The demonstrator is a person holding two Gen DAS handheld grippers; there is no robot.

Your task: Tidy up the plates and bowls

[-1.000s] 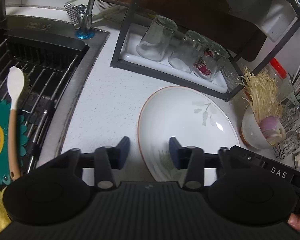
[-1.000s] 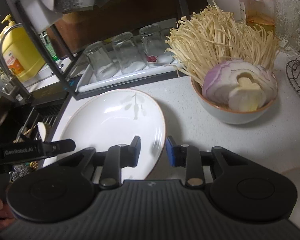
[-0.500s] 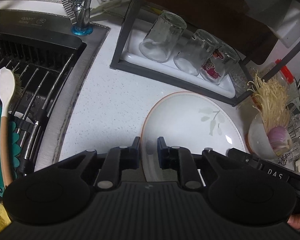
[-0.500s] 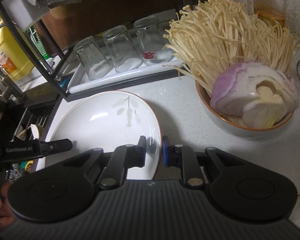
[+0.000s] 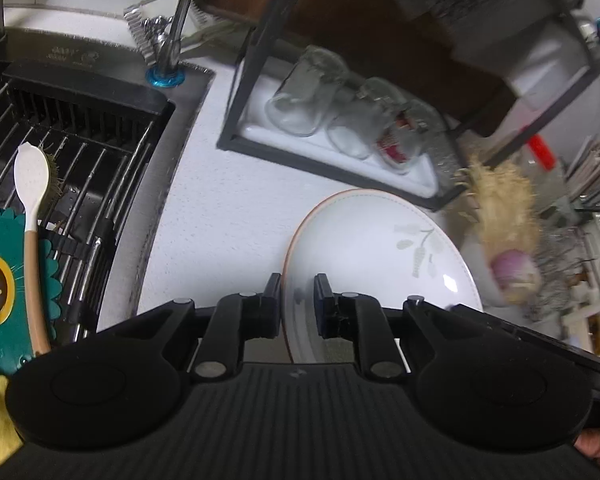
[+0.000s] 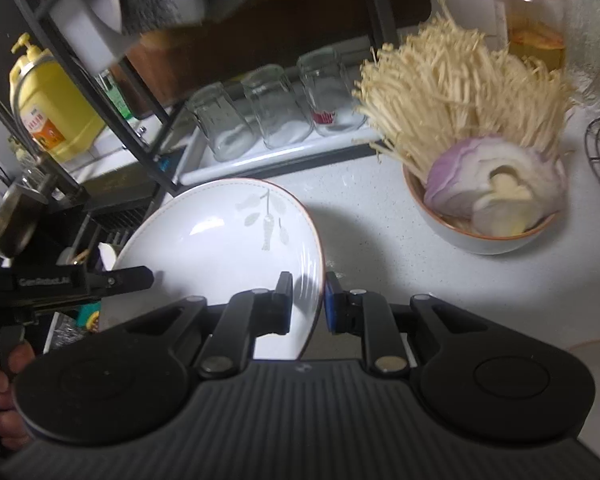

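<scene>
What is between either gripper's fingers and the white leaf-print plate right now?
Nothing. The left gripper clamps the white leaf-print plate at its left rim, and the right gripper clamps the opposite rim.

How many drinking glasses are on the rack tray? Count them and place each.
3, upside down in a row on the white tray: left glass, middle glass, right glass with red print. Others could be hidden.

Dim, cool indoor light on both my views. Glare glints on the white plate (image 5: 372, 248), which throws a soft shadow onto the tabletop (image 6: 380, 216) on its right. My left view smears badly on its right side; the mushrooms (image 5: 500, 200) are a blur. Fisheye bends the rack (image 6: 100, 92) bars. My fingers (image 6: 284, 304) stay near-black.
</scene>
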